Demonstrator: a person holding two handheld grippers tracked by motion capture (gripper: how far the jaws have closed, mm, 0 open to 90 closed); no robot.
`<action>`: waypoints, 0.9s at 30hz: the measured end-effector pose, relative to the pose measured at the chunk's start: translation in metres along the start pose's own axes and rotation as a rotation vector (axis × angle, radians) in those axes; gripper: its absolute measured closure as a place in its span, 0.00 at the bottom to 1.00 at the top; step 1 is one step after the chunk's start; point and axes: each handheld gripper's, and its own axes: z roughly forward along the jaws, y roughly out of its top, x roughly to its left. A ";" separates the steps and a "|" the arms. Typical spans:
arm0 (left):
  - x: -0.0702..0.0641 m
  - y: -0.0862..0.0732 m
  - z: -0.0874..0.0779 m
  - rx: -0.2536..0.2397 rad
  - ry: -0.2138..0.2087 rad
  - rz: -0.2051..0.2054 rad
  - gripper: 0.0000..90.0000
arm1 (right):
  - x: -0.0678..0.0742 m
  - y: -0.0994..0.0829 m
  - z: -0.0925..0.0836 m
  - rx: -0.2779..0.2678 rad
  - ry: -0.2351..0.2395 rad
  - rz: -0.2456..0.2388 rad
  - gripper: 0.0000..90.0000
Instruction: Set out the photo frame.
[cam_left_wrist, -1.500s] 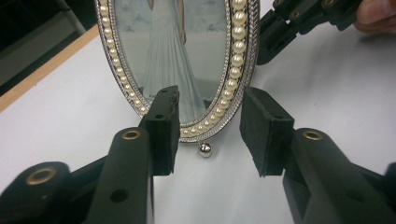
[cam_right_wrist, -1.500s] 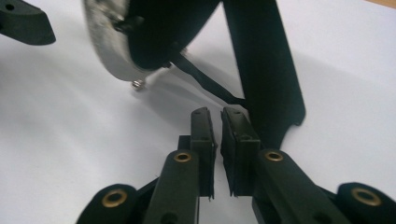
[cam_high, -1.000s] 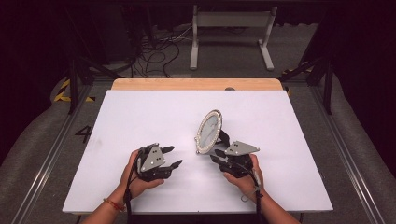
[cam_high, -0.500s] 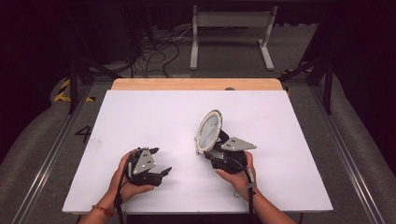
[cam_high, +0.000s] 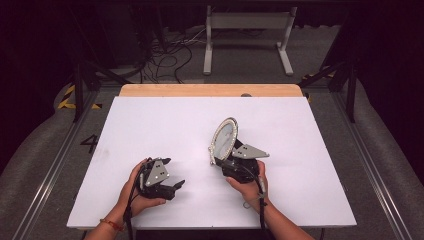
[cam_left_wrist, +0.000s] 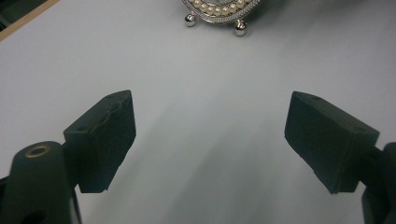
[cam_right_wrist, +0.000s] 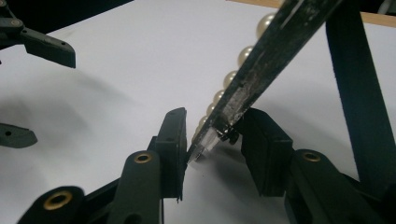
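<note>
White tabletop (cam_high: 165, 125) is carrying a pearl-rimmed oval frame (cam_high: 223, 140), standing just right of centre.

Right claw (cam_right_wrist: 212, 140) is gripping the frame's lower edge, its jaws having just been closing on it, pads pressing both faces while the frame is leaning. Left claw (cam_left_wrist: 210, 140) is resting near the front edge, jaws spread wide with nothing between them, facing the frame's two ball feet (cam_left_wrist: 240, 29).

An oval silver picture frame (cam_high: 223, 140) carries a border of cream pearls and a pale face. Both grippers, left (cam_high: 172, 186) and right (cam_high: 226, 161), are black with grey plates, over a white table (cam_high: 165, 120) with a tan wooden far edge.
</note>
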 end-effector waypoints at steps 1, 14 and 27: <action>0.000 0.000 0.001 0.001 -0.002 -0.001 0.19 | 0.001 0.000 0.001 0.002 -0.008 0.002 0.63; -0.002 0.000 0.004 0.011 -0.011 0.006 0.19 | -0.003 -0.004 0.006 0.007 0.003 0.017 0.69; -0.005 0.000 0.003 0.017 -0.015 0.018 0.18 | -0.009 -0.009 -0.005 0.036 0.056 0.001 0.73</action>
